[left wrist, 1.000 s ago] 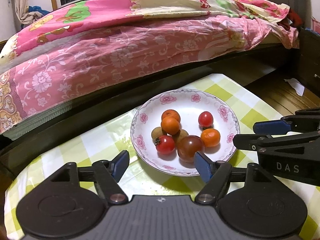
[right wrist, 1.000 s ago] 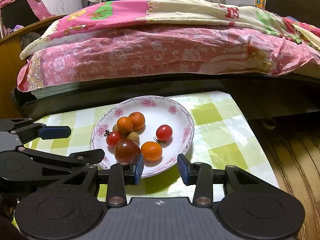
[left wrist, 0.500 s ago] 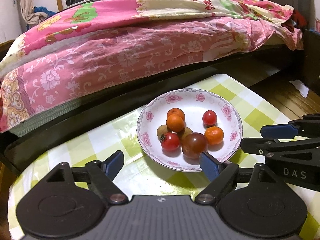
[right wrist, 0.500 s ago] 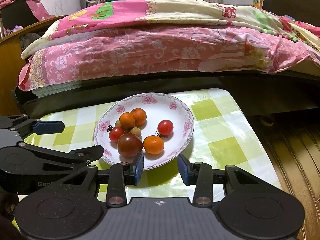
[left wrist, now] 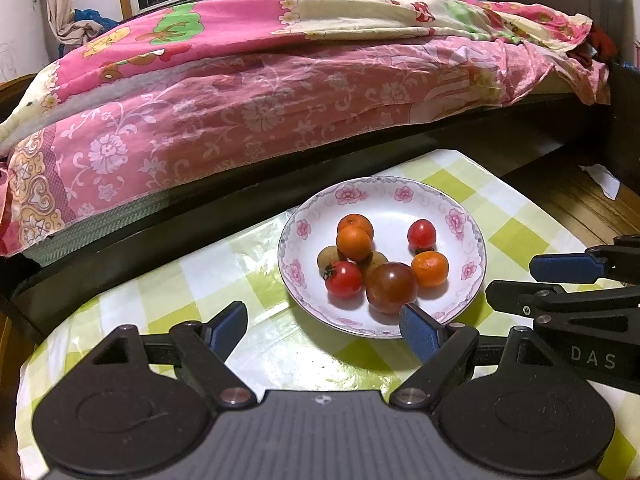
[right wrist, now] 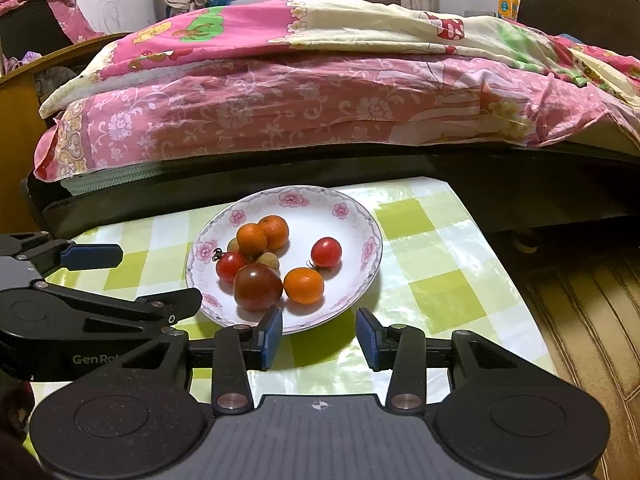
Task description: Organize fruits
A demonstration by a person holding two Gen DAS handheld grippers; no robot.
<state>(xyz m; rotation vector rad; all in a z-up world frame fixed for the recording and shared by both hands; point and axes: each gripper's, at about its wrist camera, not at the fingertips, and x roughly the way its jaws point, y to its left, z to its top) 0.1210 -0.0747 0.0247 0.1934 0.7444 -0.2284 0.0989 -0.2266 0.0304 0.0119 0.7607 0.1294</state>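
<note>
- Left gripper (left wrist: 322, 326), black frame with blue ribbed pads: jaws spread wide, nothing between them; it sits just short of the plate's near rim.
- Right gripper (right wrist: 319, 334), same build: jaws part-open, a narrow gap, empty; also just short of the plate's near rim.
- Landmark: white shallow ceramic plate with pink flower border (left wrist: 464, 216), glossy, on a green-and-white checked plastic tablecloth (left wrist: 208, 276), shiny and a little wrinkled.
- On the plate, all fruit: large dark red-brown tomato (left wrist: 391, 288) nearest the near rim; red cherry tomato with green stem (left wrist: 343, 279) beside it; second red cherry tomato (left wrist: 421, 234) toward the far rim; three small orange citrus (left wrist: 430, 269), matte, dimpled; two small tan round fruits (left wrist: 327, 257) partly hidden mid-pile.
- Judgement: fruit is gathered, likely near done, or sorting by kind is yet to start.
- Any pick: take an outlying fruit first, close gently across its widest part; smooth round skins roll, tomatoes bruise.
- Beyond the plate: pink floral quilt on a dark bed (left wrist: 280, 92).
</note>
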